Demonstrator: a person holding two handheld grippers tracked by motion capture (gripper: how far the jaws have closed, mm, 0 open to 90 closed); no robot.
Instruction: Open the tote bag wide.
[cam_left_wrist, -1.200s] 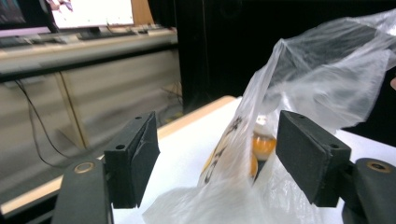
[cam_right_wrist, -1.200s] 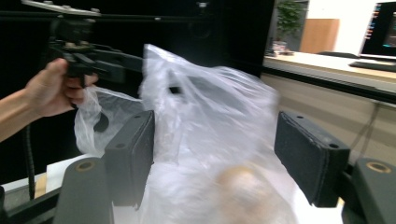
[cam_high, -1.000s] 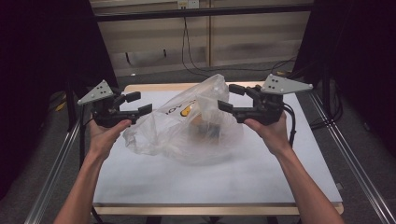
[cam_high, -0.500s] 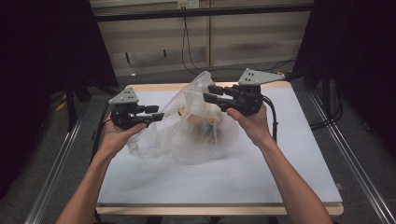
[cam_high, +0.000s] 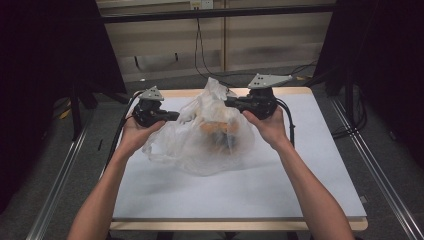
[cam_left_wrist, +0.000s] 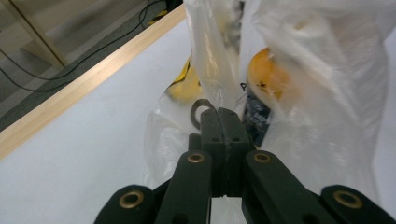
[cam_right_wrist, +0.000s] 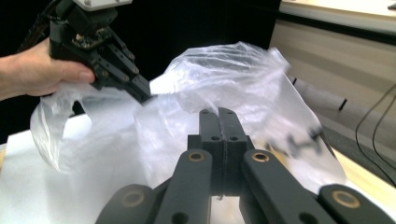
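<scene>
high view: both grippers have moved inward; left gripper (cam_high: 172, 117) and right gripper (cam_high: 231, 103) jaws just closed, pinching the plastic bag (cam_high: 210, 132) at counter (cam_high: 310, 165) centre, 12 o'clock side. ready to lift.

the left gripper (cam_high: 172, 116) is a black block with a small grey 3-cornered plate on top and a black cable trailing from its rear. the right gripper (cam_high: 231, 102) is the same build, its grey plate larger in the high view, with a black cable looping off its outer side. in each gripper view 2 flat black jaws rise from the bottom, each carried on 2 thick black link arms. brass-coloured rivets sit at the link pivots, and small dark screw holes mark the jaw faces. the person's forearms are bare, with no sleeves.
</scene>
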